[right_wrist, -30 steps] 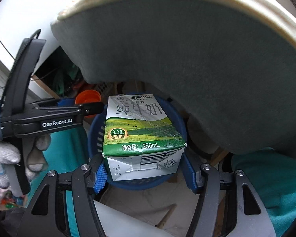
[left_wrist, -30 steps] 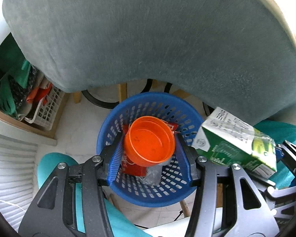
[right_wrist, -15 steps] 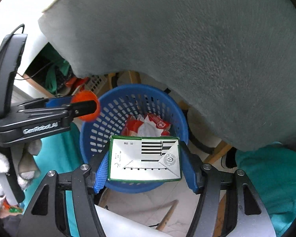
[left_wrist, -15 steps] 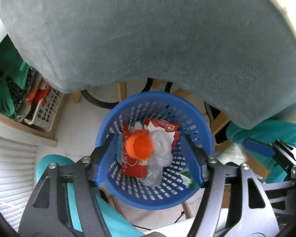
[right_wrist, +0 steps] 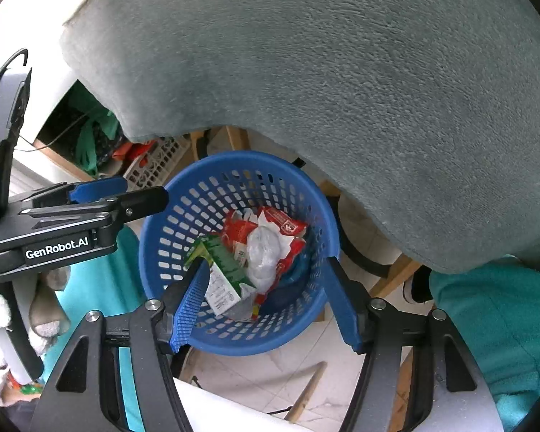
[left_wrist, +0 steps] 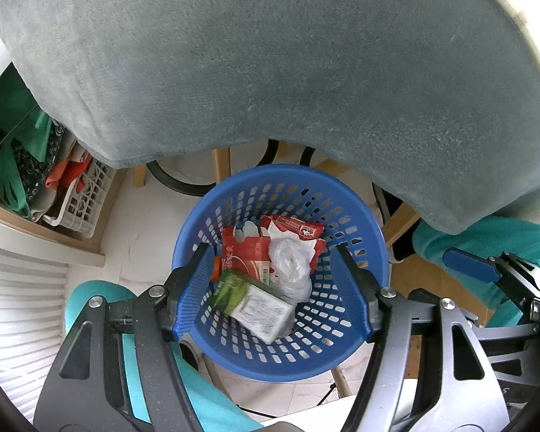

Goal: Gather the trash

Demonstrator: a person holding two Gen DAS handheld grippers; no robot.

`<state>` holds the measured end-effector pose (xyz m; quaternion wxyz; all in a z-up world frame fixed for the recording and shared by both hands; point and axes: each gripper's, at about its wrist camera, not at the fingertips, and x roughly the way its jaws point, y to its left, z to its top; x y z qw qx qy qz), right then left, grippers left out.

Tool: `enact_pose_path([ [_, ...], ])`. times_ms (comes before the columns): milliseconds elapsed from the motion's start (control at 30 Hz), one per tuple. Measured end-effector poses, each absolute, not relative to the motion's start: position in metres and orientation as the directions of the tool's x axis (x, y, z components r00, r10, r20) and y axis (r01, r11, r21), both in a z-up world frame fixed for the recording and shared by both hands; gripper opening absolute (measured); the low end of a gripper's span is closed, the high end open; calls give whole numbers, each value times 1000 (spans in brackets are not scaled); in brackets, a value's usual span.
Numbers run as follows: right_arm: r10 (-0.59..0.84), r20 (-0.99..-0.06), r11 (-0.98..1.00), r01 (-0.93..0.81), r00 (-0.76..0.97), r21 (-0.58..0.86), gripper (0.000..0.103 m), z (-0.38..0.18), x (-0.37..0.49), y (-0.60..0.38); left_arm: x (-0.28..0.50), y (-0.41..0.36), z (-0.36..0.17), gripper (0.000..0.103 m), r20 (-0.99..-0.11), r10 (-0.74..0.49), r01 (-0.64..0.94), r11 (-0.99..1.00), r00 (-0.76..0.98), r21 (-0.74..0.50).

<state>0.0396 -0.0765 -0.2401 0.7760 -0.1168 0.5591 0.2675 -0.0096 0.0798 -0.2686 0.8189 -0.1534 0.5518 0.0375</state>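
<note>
Both claws hang above a blue perforated basket (left_wrist: pixel 280 345) that stands on the tiled floor. The left claw (left_wrist: pixel 273 291) is spread wide and holds nothing. The right claw (right_wrist: pixel 266 302) is likewise spread wide and empty.

Inside the basket, a green-and-white milk carton (left_wrist: pixel 255 306) lies on its side toward 7 o'clock, resting against a red wrapper (left_wrist: pixel 244 255). A crumpled clear plastic bag (left_wrist: pixel 291 266) lies at the centre, touching the carton. A sliver of an orange cup (left_wrist: pixel 216 273) shows at 9 o'clock, mostly hidden behind the left claw's finger.

A grey-green cushion (left_wrist: pixel 270 64) overhangs the basket from 12 o'clock. A white crate (left_wrist: pixel 84 198) sits at 9 o'clock.
</note>
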Motion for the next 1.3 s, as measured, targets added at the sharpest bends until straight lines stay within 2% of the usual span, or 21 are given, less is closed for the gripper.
enact_pose_path([
  [533,322,-908,829,-543,267,134,64,-211,39,-84,-11,76,-226,69,-881,-117,-210,949,459,-235],
  [933,388,-857,829,-534,339,165,64,-161,40,-94,-9,64,-158,69,-806,-111,-164,954,582,-249],
  [1000,401,-843,829,-534,359,167,67,-151,40,-97,-9,61,-144,69,-788,-109,-150,957,606,-248],
  [1100,423,-815,829,-532,397,172,69,-133,40,-101,-10,57,-125,81,-758,-100,-134,961,645,-240],
  [1300,465,-759,828,-528,456,189,70,-101,40,-110,-12,51,-86,82,-697,-96,-108,964,710,-244],
])
